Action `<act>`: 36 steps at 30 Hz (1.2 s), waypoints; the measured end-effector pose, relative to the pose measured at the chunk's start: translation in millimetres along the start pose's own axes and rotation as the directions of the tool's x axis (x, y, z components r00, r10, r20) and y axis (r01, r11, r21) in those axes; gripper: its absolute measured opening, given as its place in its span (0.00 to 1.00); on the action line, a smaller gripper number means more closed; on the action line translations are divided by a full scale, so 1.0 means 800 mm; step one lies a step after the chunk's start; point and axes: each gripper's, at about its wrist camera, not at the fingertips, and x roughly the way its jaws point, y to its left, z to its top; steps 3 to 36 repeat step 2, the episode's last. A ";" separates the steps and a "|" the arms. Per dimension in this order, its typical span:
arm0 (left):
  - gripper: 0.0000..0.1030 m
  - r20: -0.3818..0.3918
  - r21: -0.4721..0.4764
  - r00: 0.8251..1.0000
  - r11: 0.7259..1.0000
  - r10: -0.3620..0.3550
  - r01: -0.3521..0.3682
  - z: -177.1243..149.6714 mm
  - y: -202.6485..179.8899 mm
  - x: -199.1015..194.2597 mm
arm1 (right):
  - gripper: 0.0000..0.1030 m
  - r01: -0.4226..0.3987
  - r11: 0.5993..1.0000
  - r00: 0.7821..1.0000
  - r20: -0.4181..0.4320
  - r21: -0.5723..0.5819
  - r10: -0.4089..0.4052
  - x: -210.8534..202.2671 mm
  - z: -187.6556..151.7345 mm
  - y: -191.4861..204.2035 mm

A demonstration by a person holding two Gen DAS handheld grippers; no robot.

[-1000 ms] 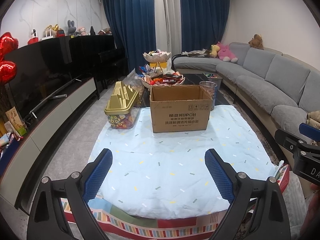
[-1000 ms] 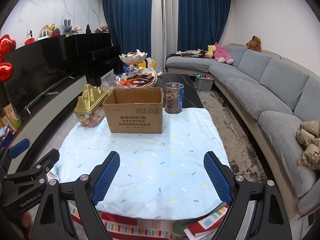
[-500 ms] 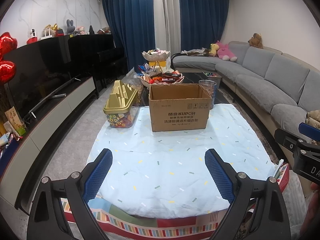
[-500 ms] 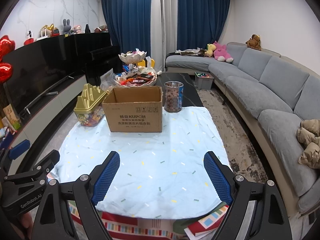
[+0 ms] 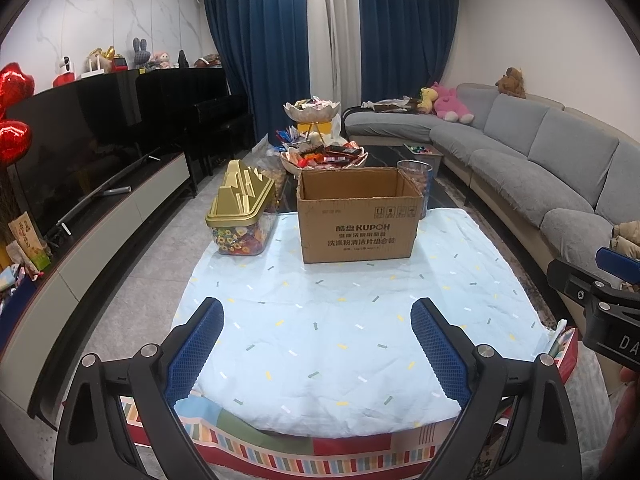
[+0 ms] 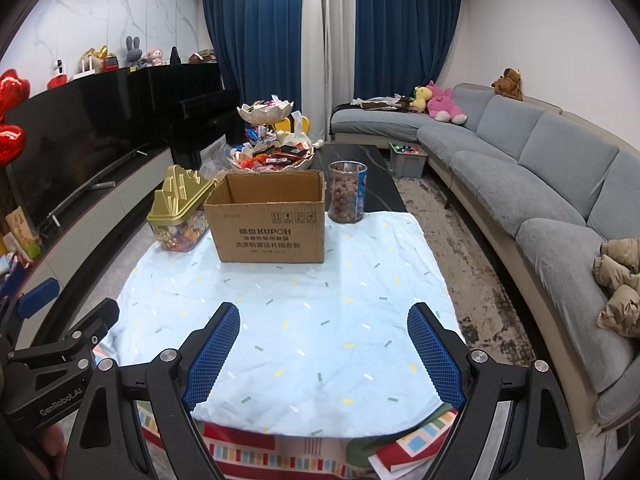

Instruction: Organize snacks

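Here both tongs, the left tongs [image 5: 316, 344] and right tongs [image 6: 324, 350], hang released over the near desk [image 5: 320, 320]. The box [image 5: 358, 216] sits straight ahead, candy tub [image 5: 240, 220] leftward, nut jar [image 6: 347, 192] rightward, probably nearer the right tongs.

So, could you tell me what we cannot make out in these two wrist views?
- Cardboard box: floor of its inside hidden by its front wall, both views.
- Clear jar: mostly behind the box in the left view.
- Two-tier snack bowl: wrappers too small to read.
- Left gripper and right gripper: handles cut off at the bottom edge.
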 end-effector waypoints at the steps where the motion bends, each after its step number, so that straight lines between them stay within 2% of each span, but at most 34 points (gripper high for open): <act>1: 0.93 0.000 0.000 1.000 1.000 -0.002 0.002 -0.002 -0.001 0.001 | 0.84 0.000 1.000 1.000 -0.001 0.000 0.000 0.000 0.000 0.000; 36: 0.93 -0.001 0.000 1.000 1.000 -0.005 0.005 -0.004 0.000 0.002 | 0.84 0.000 1.000 1.000 -0.004 -0.001 0.000 0.000 0.000 0.000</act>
